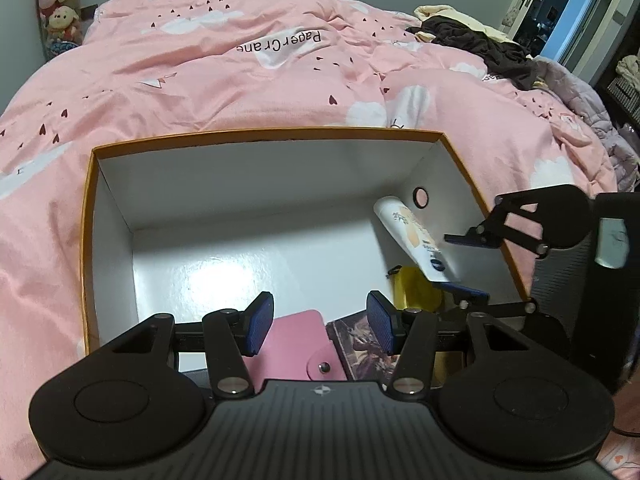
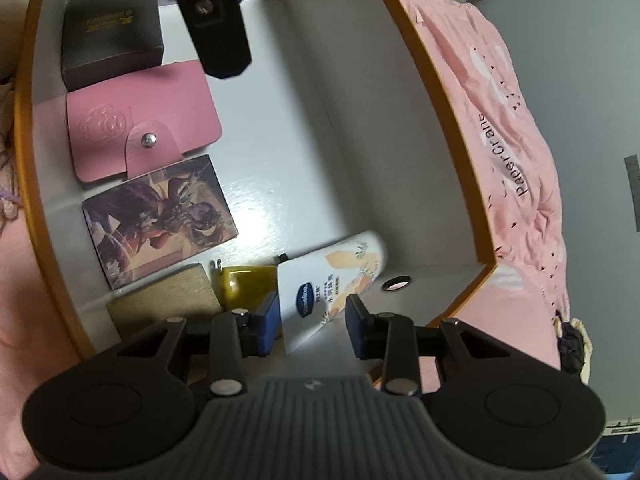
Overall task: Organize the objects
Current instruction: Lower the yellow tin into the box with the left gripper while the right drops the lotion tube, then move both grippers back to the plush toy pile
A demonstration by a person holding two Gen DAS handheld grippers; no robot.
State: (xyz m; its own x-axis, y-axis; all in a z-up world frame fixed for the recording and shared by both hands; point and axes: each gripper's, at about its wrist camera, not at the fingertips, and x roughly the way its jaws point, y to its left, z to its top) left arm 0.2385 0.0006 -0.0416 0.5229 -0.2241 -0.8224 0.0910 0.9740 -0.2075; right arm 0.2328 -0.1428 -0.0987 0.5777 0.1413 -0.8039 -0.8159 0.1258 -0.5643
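Observation:
An orange-rimmed box [image 1: 240,184] with a white inside sits on a pink bedspread. A white lotion tube [image 1: 408,232] leans on its right wall over a yellow object [image 1: 416,288]. My right gripper [image 1: 456,264] straddles the tube's flat end. In the right wrist view the tube [image 2: 344,268] lies between the right gripper's [image 2: 312,320] pads with a gap at the right pad, so it is open. My left gripper [image 1: 320,324] stands open over a pink snap wallet [image 1: 296,344], with nothing between its fingers.
Along one box wall [image 2: 360,120] lie a dark box [image 2: 112,32], the pink wallet [image 2: 136,120], a picture-printed card box [image 2: 160,216], a tan block [image 2: 164,296] and the yellow object [image 2: 244,280]. Dark clothes [image 1: 480,40] lie on the bed; plush toys [image 1: 60,0] stand behind it.

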